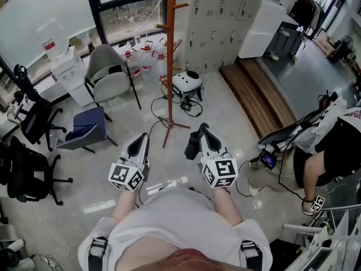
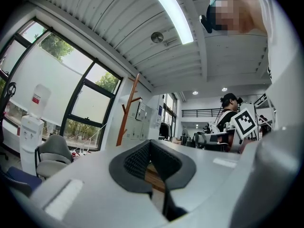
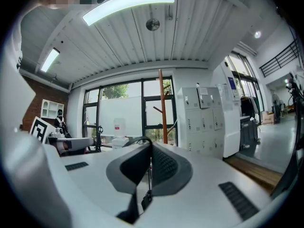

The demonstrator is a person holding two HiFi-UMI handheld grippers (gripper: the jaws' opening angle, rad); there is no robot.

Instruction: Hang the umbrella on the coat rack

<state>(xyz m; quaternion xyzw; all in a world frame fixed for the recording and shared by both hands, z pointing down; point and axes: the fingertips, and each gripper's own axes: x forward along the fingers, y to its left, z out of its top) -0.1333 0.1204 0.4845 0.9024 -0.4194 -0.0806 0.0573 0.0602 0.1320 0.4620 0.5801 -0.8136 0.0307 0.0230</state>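
both tongs are held out side by side above the pale floor [image 1: 225, 109], pointed toward the coat rack [image 1: 170, 66] [image 3: 162, 106]. the right tongs [image 1: 202, 131] [image 3: 150, 148] are pressed together on a thin black strap [image 3: 149, 172], which is pinched between the pads and is seen looping up over their tips. a folded black umbrella [image 1: 192, 145] is seen hanging just beside the left side of these tongs, clear of the floor. the left tongs [image 1: 142, 139] [image 2: 150, 144] are closed at the tips with nothing gripped; only floor is seen through the narrow slit lower down. the orange wooden coat rack is stood upright on the floor well ahead of both tongs, apart from the umbrella. a grey chair [image 1: 110, 75] is placed to its left, a water dispenser [image 1: 61, 55] is set by the window, and grey lockers [image 1: 220, 10] are lined up behind it. a second person [image 1: 330, 145] is seen crouched at the right edge.
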